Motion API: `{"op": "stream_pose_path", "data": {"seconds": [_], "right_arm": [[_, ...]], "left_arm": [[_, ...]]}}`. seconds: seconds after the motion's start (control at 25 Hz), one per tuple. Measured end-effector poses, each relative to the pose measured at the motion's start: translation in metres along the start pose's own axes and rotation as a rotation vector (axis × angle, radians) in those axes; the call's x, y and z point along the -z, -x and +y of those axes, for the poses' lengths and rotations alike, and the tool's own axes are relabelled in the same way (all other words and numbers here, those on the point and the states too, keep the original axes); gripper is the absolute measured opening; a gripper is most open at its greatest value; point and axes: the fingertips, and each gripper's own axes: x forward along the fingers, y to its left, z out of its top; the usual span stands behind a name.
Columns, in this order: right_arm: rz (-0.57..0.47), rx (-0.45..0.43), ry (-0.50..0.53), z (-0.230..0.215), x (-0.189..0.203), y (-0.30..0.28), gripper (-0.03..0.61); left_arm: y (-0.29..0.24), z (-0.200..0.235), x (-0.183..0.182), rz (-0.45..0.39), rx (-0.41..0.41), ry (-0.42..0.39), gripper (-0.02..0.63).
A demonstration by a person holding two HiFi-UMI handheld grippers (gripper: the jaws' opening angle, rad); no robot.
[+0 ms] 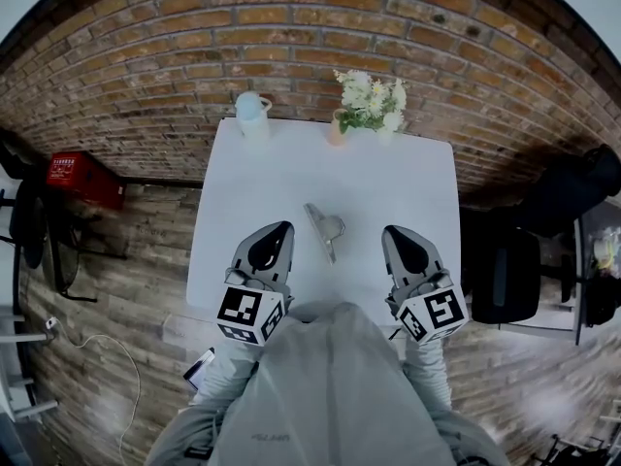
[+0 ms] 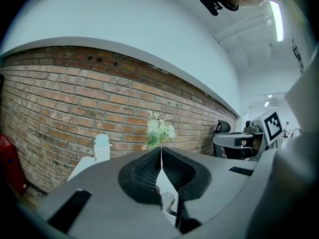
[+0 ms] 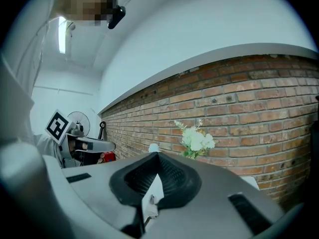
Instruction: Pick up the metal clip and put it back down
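Note:
The metal clip (image 1: 325, 229) lies flat on the white table (image 1: 281, 178), a little nearer than its middle. It rests between my two grippers and touches neither. My left gripper (image 1: 283, 228) (image 2: 161, 149) hovers just left of the clip with its jaws together and nothing between them. My right gripper (image 1: 391, 232) (image 3: 157, 155) is to the clip's right, a bit farther from it, also shut and empty. Both point away from me toward the brick wall, raised off the tabletop.
A white jug (image 1: 253, 114) and a vase of white flowers (image 1: 371, 99) stand at the table's far edge against the brick wall. A red box (image 1: 84, 179) sits on the floor at the left. A black chair (image 1: 506, 272) stands to the right.

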Motion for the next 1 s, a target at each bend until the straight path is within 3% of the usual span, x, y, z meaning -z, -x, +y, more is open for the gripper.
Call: {"op": "stream_pose_path", "data": {"seconds": [1.0], "right_arm": [[0.007, 0.056, -0.005, -0.020, 0.007, 0.003, 0.023]], "left_arm": [[-0.011, 0.005, 0.010, 0.035, -0.015, 0.007, 0.031]]}}
